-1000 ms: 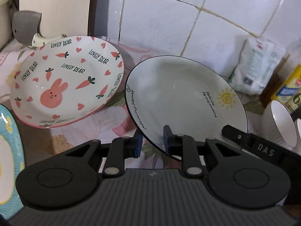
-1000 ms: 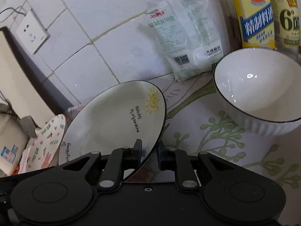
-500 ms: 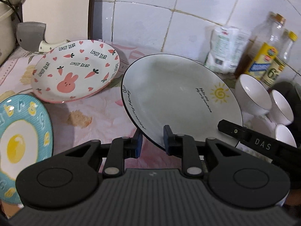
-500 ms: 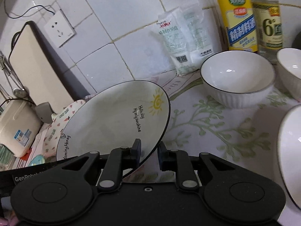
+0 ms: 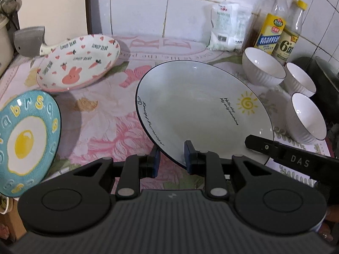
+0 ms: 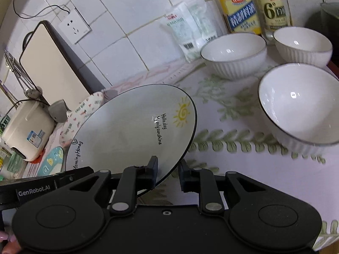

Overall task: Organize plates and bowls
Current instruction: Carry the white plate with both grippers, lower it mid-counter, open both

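Sun plate (image 5: 203, 110) held tilted above the middle of the counter (image 5: 118, 127), between the other plates and the bowls.
The left claw (image 5: 171, 155) pinches its near rim. The right claw (image 6: 168, 169) straddles the opposite rim, its jaws just easing apart, and whether its pads still press I cannot tell. Best to keep the plate level and let the left grip carry it before lowering it onto the bunny plate (image 5: 78, 63).

Tilted white sun-print plate (image 5: 197, 103) among bunny plate (image 5: 78, 61), egg plate (image 5: 25, 139), three white bowls (image 5: 262, 69)
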Demonstrator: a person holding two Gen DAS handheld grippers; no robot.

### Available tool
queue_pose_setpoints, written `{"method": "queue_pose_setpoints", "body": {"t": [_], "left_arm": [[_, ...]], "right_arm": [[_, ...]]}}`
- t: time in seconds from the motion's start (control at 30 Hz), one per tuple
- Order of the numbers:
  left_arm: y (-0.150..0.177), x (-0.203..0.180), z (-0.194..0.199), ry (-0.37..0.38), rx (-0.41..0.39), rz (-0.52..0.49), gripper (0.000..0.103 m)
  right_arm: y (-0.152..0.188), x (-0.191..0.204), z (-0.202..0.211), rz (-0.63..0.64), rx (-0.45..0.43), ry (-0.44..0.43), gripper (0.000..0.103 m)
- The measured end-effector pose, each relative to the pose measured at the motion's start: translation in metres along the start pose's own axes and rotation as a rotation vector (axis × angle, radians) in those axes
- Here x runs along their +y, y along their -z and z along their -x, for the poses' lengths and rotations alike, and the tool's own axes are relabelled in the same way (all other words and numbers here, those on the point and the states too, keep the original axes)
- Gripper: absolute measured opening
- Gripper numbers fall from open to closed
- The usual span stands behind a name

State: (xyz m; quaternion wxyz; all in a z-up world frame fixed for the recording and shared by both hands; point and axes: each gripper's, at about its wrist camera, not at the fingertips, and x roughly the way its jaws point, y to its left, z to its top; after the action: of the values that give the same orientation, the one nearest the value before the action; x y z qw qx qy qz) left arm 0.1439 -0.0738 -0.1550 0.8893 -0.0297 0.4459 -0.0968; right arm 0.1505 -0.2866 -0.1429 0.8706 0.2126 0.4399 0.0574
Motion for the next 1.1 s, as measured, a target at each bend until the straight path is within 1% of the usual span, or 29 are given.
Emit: {"method": "queue_pose_setpoints", "body": {"t": [0.13,0.23,0.27,0.37,0.53,0.6,0.7,0.77,0.83,0.9,0.93,0.97,1.03,1.07,1.1], "left_arm": [[0.006,0.001,-0.009,0.012,0.009,0.014,0.022],[0.009,0.004,-0.014,0.009,0.018,0.03,0.022],[0.009,0.005,-0.016,0.015,0.022,0.033,0.022],[0.008,0.013,-0.019,0.053,0.047,0.058,0.022],[0.008,0.01,-0.02,0.054,0.059,0.058,0.023],[0.009,0.012,-0.022,0.064,0.079,0.077,0.023],[0.012,0.015,-0.027,0.074,0.121,0.12,0.023],[0.013,0.015,-0.027,0.076,0.129,0.137,0.023],[0.011,0.013,-0.025,0.073,0.156,0.135,0.024],[0.008,0.008,-0.019,0.054,0.168,0.101,0.024],[0.008,0.005,-0.014,0.046,0.17,0.081,0.026],[0.007,0.004,-0.009,0.042,0.172,0.062,0.028],[0.006,0.0,0.004,0.045,0.171,0.026,0.033],[0.006,-0.002,0.011,0.047,0.165,0.009,0.034],[0.006,-0.003,0.02,0.05,0.156,-0.007,0.037]], "right_arm": [[0.004,0.0,-0.004,0.023,0.011,0.03,0.025],[0.004,-0.001,-0.008,0.018,0.023,0.028,0.025],[0.004,-0.001,-0.009,0.015,0.022,0.031,0.025],[0.004,0.005,-0.011,0.066,0.028,0.054,0.026],[0.003,0.003,-0.01,0.048,0.03,0.057,0.025],[0.003,0.003,-0.01,0.05,0.033,0.068,0.025],[0.005,0.01,-0.012,0.108,0.045,0.113,0.027],[0.005,0.012,-0.012,0.123,0.056,0.125,0.03],[0.004,0.017,-0.009,0.155,0.063,0.148,0.032],[0.004,0.024,0.0,0.194,0.058,0.159,0.039],[0.004,0.027,0.005,0.204,0.052,0.164,0.045],[0.003,0.031,0.013,0.213,0.045,0.172,0.049],[0.004,0.037,0.027,0.228,0.031,0.176,0.051],[0.004,0.041,0.035,0.237,0.023,0.182,0.053],[0.005,0.045,0.043,0.248,0.011,0.187,0.055]]}}
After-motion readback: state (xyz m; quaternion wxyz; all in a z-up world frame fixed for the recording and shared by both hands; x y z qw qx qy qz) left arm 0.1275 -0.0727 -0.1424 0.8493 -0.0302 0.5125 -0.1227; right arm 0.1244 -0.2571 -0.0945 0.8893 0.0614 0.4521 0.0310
